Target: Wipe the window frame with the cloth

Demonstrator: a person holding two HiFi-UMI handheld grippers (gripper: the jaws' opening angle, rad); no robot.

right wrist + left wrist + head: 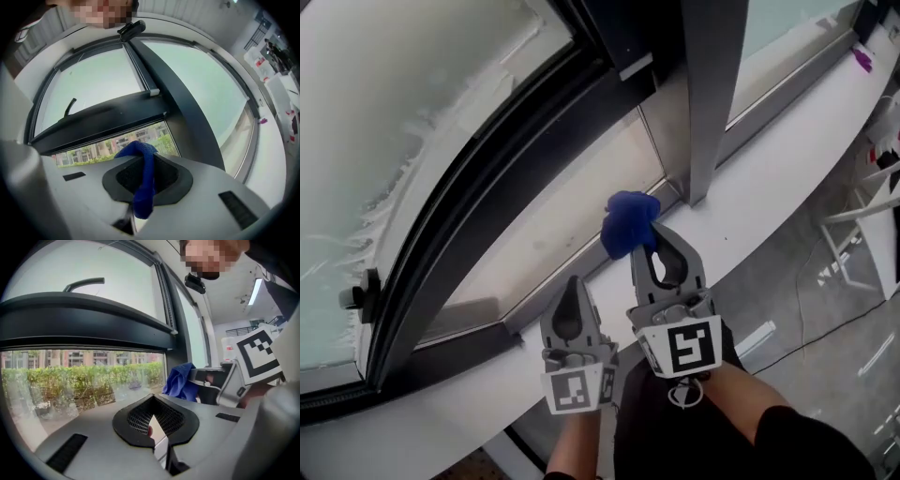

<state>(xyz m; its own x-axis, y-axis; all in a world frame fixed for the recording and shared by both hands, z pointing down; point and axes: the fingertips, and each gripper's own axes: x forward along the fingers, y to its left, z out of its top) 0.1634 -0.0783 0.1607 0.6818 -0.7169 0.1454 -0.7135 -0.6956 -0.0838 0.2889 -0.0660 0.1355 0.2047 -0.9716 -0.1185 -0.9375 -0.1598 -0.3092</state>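
Observation:
My right gripper (654,231) is shut on a bunched blue cloth (628,219), which sticks out past its tips just above the pale lower rail of the window frame (581,211). In the right gripper view the blue cloth (141,185) hangs between the jaws of the right gripper (143,173). My left gripper (575,283) hovers beside it on the left, over the white ledge (787,159), shut with nothing in it. From the left gripper view, its own left gripper (153,417) points at the glass, with the blue cloth (180,380) to the right.
A dark tilted sash (487,178) slants over the rail. A grey upright mullion (712,94) stands right of the cloth. A black handle (358,296) sits far left. A purple object (862,59) lies on the ledge's far end. White furniture (872,216) and cables (806,309) are on the floor.

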